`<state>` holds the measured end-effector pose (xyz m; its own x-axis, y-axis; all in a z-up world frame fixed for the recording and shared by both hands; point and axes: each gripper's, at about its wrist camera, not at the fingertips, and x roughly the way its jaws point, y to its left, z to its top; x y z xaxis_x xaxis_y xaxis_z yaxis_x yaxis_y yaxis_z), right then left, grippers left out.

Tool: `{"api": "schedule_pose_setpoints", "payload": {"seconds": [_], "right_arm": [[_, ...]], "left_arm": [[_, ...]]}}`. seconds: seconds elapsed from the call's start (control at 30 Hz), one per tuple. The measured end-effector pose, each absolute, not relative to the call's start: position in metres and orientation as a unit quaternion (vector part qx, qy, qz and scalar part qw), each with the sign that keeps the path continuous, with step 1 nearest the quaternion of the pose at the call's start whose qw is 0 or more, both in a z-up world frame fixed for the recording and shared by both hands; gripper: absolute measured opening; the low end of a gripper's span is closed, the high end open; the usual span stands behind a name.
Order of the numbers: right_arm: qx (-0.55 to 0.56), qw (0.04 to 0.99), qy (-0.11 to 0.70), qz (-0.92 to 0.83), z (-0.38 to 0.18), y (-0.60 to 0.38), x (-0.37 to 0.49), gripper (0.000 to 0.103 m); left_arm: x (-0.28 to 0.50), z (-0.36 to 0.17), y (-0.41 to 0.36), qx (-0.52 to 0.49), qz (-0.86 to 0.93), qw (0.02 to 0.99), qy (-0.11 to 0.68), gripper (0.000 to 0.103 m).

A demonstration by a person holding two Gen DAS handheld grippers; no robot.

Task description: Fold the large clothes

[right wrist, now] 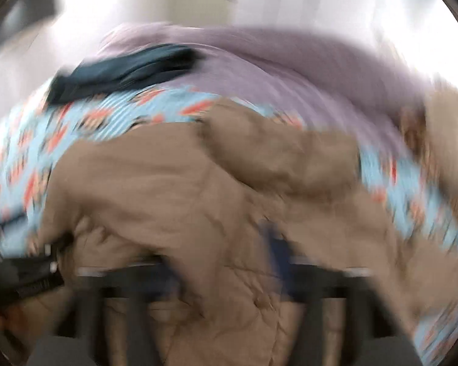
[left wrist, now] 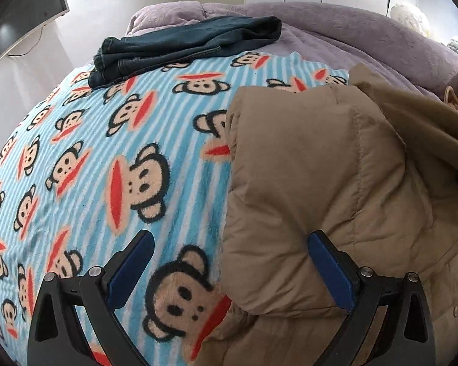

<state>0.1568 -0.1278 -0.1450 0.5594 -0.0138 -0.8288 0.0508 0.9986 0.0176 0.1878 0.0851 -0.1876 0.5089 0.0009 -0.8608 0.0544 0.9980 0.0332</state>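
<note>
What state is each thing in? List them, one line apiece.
Tan padded coat: partly folded, lying on the blanket.
Jeans: folded, lying at the blanket's far edge.
Monkey-print blanket: spread flat.
Left gripper: jaws wide open, holding nothing.
Right gripper: blurred; jaws shut.

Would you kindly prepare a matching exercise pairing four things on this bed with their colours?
Things:
1. padded jacket
2. folded jeans
3. monkey-print blanket
4. plush cover at the far end

Colours:
A. lilac
B. tan
C. striped light blue and white
D. dark blue

Pairs: 1-B, 2-D, 3-C, 4-A
</note>
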Motion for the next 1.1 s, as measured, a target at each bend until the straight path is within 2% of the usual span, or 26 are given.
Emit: {"api": "schedule_pose_setpoints", "payload": {"seconds": [0.1, 0.2, 0.23, 0.27, 0.3, 0.37, 0.43, 0.53, 0.67, 0.83, 0.93, 1.0, 1.07, 1.1], "right_arm": [[0.227, 0.831, 0.506, -0.039, -0.173, -0.207, 0.152, 0.009], [0.337, 0.783, 0.520, -0.046, -0.202, -0.248, 0.136, 0.009], [0.349, 0.778, 0.521, -0.045, -0.206, -0.253, 0.133, 0.009], [0.361, 0.772, 0.521, -0.043, -0.210, -0.259, 0.128, 0.009], [0.372, 0.769, 0.519, -0.038, -0.212, -0.262, 0.124, 0.009], [0.383, 0.765, 0.517, -0.032, -0.215, -0.265, 0.120, 0.009], [0.390, 0.762, 0.516, -0.028, -0.215, -0.266, 0.117, 0.009], [0.399, 0.756, 0.519, -0.018, -0.222, -0.262, 0.116, 0.009], [0.394, 0.755, 0.525, -0.005, -0.227, -0.250, 0.125, 0.009], [0.390, 0.761, 0.518, -0.009, -0.238, -0.248, 0.129, 0.009], [0.387, 0.758, 0.524, -0.025, -0.228, -0.257, 0.121, 0.018], [0.374, 0.764, 0.524, -0.036, -0.217, -0.267, 0.112, 0.040], [0.357, 0.774, 0.521, -0.056, -0.203, -0.280, 0.097, 0.054], [0.355, 0.775, 0.519, -0.065, -0.199, -0.285, 0.090, 0.054]], "left_arm": [[0.192, -0.181, 0.083, 0.023, -0.031, 0.861, 0.507, 0.101], [0.203, -0.164, 0.092, 0.004, -0.032, 0.867, 0.498, 0.101], [0.208, -0.155, 0.095, -0.004, -0.034, 0.871, 0.489, 0.101], [0.213, -0.149, 0.097, -0.014, -0.040, 0.874, 0.484, 0.096], [0.219, -0.143, 0.099, -0.024, -0.047, 0.875, 0.481, 0.082], [0.235, -0.138, 0.100, -0.035, -0.051, 0.875, 0.481, 0.078], [0.245, -0.143, 0.094, -0.013, -0.038, 0.876, 0.480, 0.078], [0.253, -0.174, 0.078, 0.072, -0.013, 0.867, 0.493, 0.078], [0.255, -0.204, 0.088, 0.067, -0.007, 0.861, 0.504, 0.079], [0.259, -0.201, 0.089, 0.081, -0.003, 0.858, 0.507, 0.083], [0.254, -0.186, 0.092, 0.081, 0.005, 0.861, 0.502, 0.083], [0.247, -0.173, 0.097, 0.068, 0.006, 0.865, 0.497, 0.083], [0.238, -0.159, 0.097, 0.059, 0.000, 0.868, 0.493, 0.083], [0.233, -0.153, 0.095, 0.057, -0.005, 0.868, 0.494, 0.083]]}}
